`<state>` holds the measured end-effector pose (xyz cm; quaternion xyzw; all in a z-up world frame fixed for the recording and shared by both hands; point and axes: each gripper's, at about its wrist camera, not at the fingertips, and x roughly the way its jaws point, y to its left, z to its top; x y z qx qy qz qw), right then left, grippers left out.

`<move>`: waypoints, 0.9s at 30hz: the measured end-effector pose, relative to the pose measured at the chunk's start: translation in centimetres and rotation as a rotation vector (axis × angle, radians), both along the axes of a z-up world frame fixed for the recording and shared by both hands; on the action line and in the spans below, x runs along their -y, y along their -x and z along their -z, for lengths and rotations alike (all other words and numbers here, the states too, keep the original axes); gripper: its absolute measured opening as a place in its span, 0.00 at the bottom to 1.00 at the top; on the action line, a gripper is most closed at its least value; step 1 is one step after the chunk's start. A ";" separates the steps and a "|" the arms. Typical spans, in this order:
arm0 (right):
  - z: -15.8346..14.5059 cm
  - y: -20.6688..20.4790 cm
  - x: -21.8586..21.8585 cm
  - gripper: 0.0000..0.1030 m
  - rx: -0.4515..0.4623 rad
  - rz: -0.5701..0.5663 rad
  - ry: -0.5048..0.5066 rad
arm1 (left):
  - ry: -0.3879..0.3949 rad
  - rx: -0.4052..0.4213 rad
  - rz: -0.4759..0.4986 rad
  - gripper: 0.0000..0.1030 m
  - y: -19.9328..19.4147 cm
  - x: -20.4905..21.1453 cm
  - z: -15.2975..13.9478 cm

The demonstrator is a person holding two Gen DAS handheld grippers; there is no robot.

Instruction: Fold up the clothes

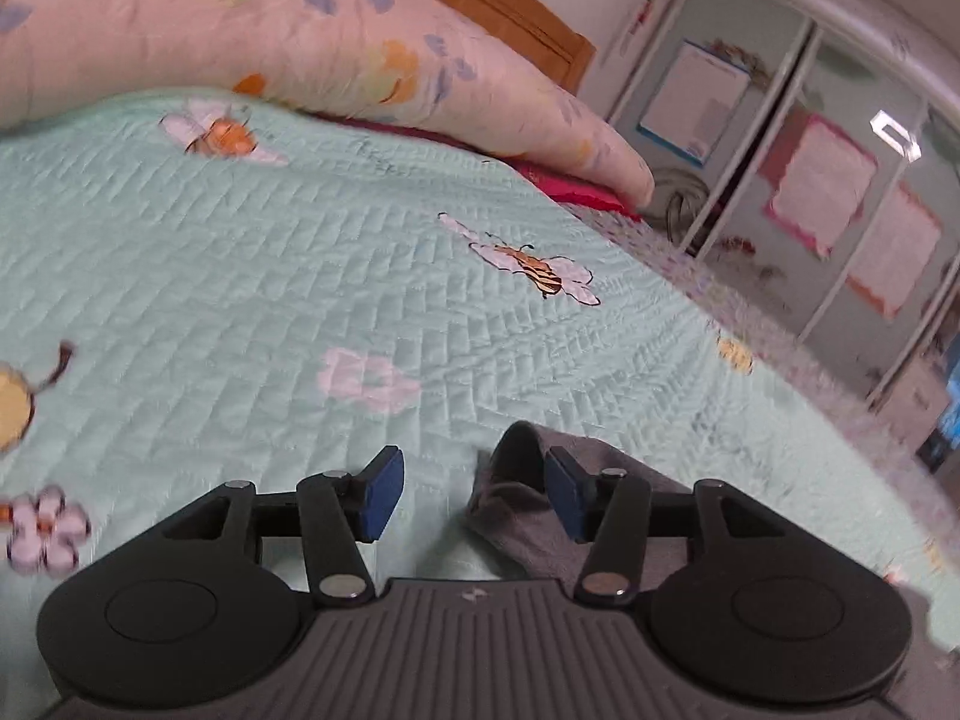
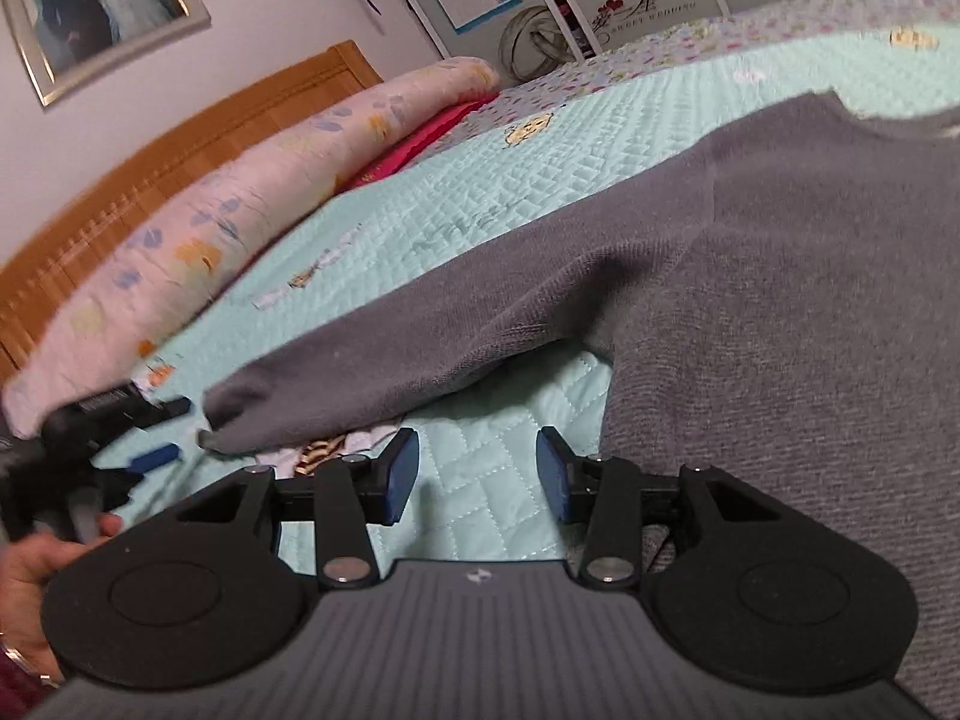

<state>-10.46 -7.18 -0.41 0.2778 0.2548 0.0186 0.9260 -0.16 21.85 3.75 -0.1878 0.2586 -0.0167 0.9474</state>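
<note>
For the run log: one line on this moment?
left claw: open, at sleeve cuff | right claw: open, empty | grey sweater: flat on quilt

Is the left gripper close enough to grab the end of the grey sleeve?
Probably yes. The left gripper is open, and the sleeve's cuff lies on the green quilt right by one of its pads, with nothing in between. It likely needs only a small sideways shift to get the cuff between the jaws.

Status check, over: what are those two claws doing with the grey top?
Both claws open, empty. Grey sweater flat on quilt, sleeve out, unfolded. Nothing blocking.
</note>
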 end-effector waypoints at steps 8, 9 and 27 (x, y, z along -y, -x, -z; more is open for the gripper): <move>0.5 0.2 0.6 0.43 0.022 -0.011 -0.073 | -0.042 -0.031 0.193 0.63 -3.2 0.4 -0.2; 0.5 0.1 0.7 0.43 0.022 -0.012 -0.078 | -0.048 -0.037 0.211 0.63 -3.6 0.4 -0.1; 0.6 0.1 1.2 0.43 0.029 -0.021 -0.113 | -0.205 -0.114 0.578 0.04 -9.8 2.4 -1.5</move>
